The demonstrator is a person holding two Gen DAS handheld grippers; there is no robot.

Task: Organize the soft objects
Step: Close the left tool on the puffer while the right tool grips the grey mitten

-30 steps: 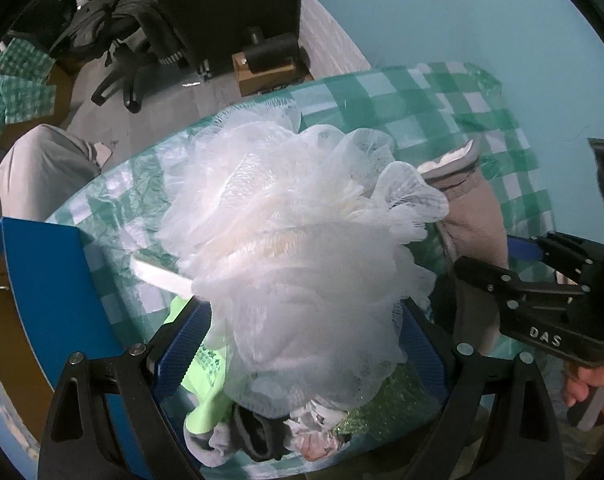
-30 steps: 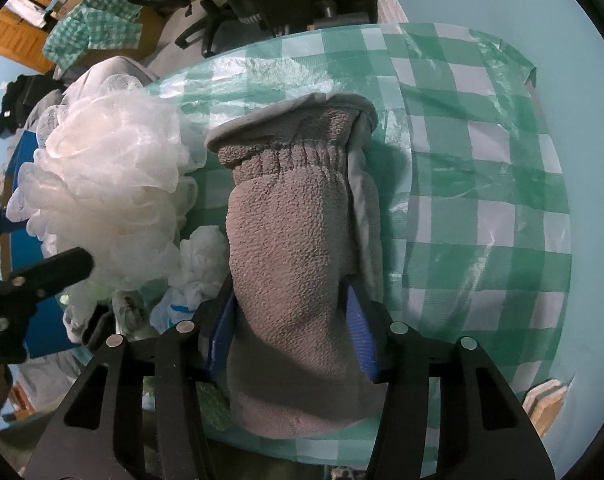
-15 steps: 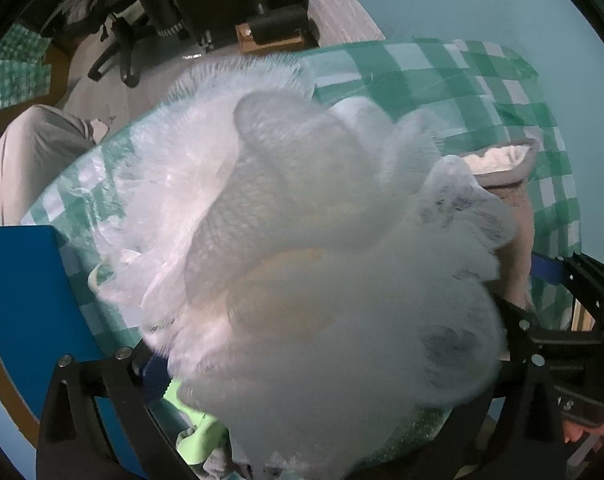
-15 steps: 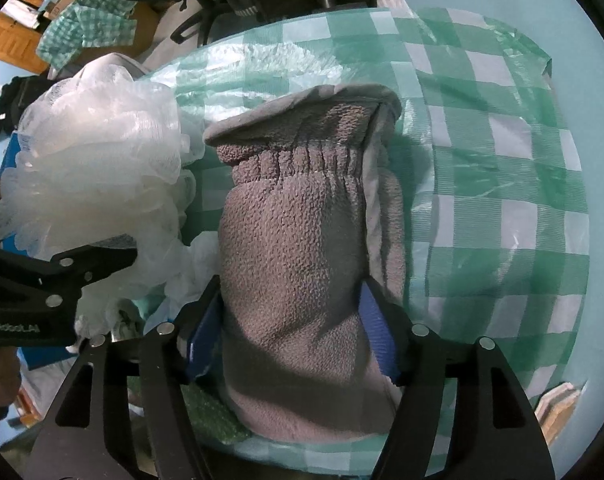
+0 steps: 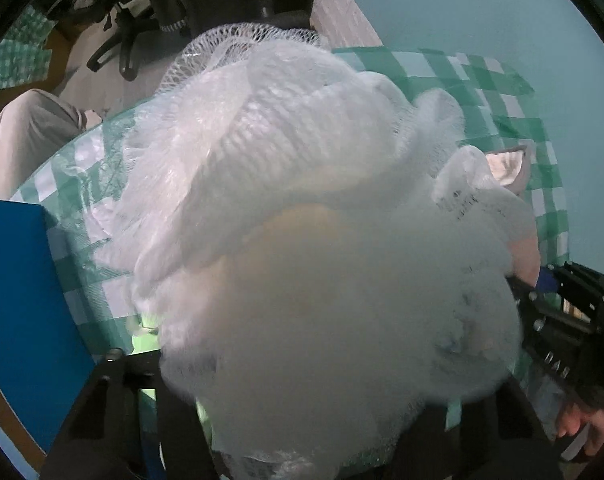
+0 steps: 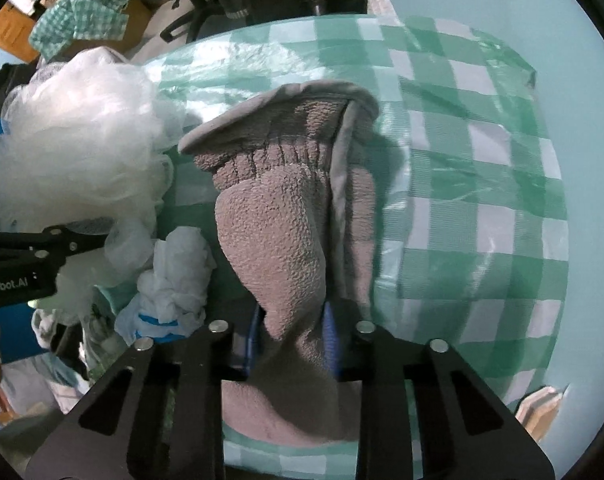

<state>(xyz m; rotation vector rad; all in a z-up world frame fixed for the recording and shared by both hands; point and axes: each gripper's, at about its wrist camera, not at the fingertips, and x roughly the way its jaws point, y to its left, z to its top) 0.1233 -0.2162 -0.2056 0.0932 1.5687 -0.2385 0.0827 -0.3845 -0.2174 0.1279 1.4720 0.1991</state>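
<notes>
Green-and-white checked tablecloth (image 6: 482, 184) covers the work surface. Left of the grey fleece mitten (image 6: 285, 232), my left gripper (image 5: 302, 420) holds the white mesh bath pouf (image 5: 302, 220) raised off the cloth; jaw position is hidden behind the mesh. Crumpled white gloves (image 6: 173, 276) lie just beside the mitten, on its left. My right gripper (image 6: 291, 332) has its 2 blue-padded jaws clenched on the mitten's lower end.
</notes>
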